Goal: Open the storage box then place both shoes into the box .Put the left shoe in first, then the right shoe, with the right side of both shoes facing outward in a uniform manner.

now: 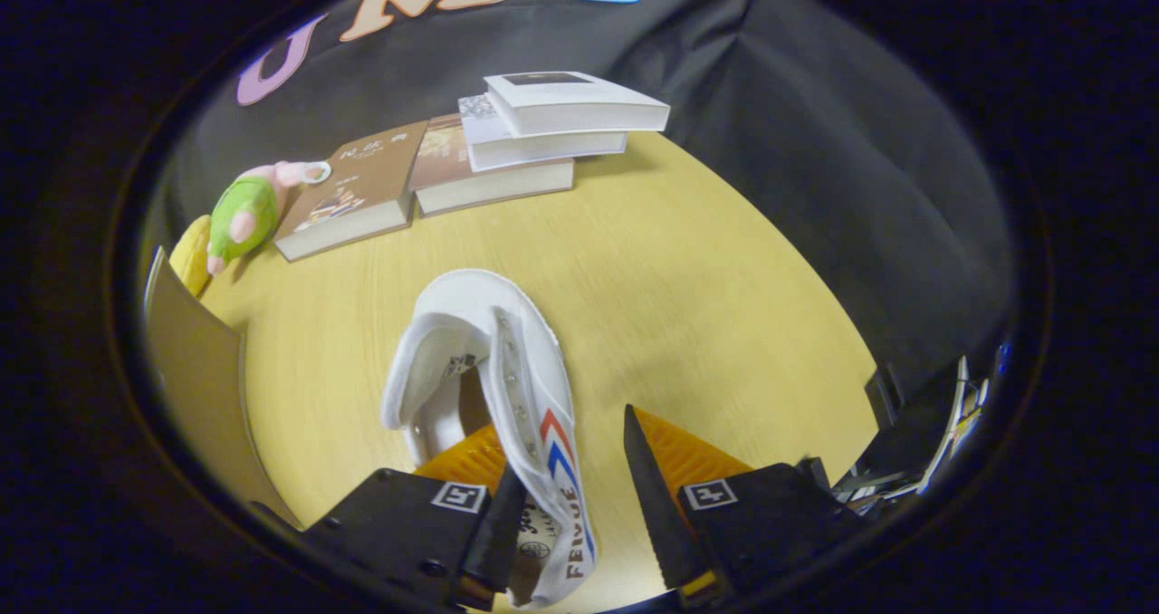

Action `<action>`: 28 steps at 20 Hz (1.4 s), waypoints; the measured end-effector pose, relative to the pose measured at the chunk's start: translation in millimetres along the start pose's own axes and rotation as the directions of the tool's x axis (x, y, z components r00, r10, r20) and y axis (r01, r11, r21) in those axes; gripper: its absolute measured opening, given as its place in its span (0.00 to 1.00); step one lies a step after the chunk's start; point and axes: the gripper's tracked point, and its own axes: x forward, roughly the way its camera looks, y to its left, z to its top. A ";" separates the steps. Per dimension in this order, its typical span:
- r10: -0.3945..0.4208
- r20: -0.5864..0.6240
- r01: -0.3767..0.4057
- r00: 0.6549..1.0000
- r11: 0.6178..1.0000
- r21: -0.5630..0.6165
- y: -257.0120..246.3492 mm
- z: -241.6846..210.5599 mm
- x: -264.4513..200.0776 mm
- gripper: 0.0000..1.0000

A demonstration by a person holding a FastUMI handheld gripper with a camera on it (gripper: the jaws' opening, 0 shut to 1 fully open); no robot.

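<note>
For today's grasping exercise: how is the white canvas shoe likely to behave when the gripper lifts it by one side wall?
The white canvas shoe will probably sag, since its thin cloth upper already folds by the gripper. It looks light for its size: soft cloth, hollow inside. Held off-centre, with the right finger apart from it, the toe may droop or swing.

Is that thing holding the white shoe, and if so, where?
Not clearly: the white shoe lies between the hand-held gripper fingers, its side against one; the other stands apart.
</note>
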 end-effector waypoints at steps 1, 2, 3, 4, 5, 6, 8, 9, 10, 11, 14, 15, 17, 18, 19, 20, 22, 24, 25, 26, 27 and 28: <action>0.002 -0.001 -0.002 1.000 1.000 -0.013 3.6 1.5 2.4 0.51; -0.006 0.001 0.006 1.000 1.000 -0.026 2.5 0.8 2.2 0.47; -0.018 0.000 0.018 1.000 1.000 -0.024 2.2 0.6 1.4 0.43; -0.028 -0.004 0.028 1.000 1.000 -0.009 2.4 -1.2 1.3 0.40; -0.034 -0.001 0.034 0.999 0.999 0.016 3.4 -1.3 1.2 0.36; -0.035 0.009 0.035 0.999 0.999 0.029 3.2 -1.2 0.9 0.36; -0.025 0.029 0.023 0.999 0.997 0.074 6.3 -0.5 0.0 0.35; -0.028 0.045 0.025 0.999 0.997 0.074 6.3 -0.5 8.7 0.32; -0.031 0.053 0.027 0.998 0.997 0.068 7.1 -2.1 1.9 0.28; -0.039 0.059 0.035 0.997 0.997 0.073 6.7 -1.1 -2.3 0.25; -0.076 0.118 0.064 0.990 0.993 0.100 4.9 0.3 -1.5 0.18; -0.083 0.150 0.064 0.985 0.990 0.128 3.8 1.4 -3.4 0.17; -0.112 0.189 0.082 0.976 0.984 0.157 -1.4 -1.0 -8.5 0.08; -0.121 0.200 0.089 0.972 0.983 0.163 -7.2 -0.5 0.8 0.04; -0.110 0.201 0.074 0.973 0.981 0.180 -5.0 0.1 1.0 0.04; -0.104 0.199 0.064 0.975 0.978 0.196 -3.3 0.8 -0.3 0.04; -0.099 0.202 0.058 0.974 0.978 0.198 -1.0 2.6 -3.9 0.04; -0.120 0.208 0.083 0.971 0.980 0.180 -1.8 3.9 -8.4 0.04; -0.128 0.211 0.090 0.969 0.980 0.178 -1.4 4.8 -12.4 0.04; -0.128 0.216 0.090 0.968 0.980 0.179 0.0 6.1 -17.4 0.04; -0.122 0.226 0.080 0.966 0.979 0.186 2.3 9.4 -24.4 0.04; -0.116 0.239 0.070 0.964 0.979 0.192 3.4 13.5 -32.6 0.04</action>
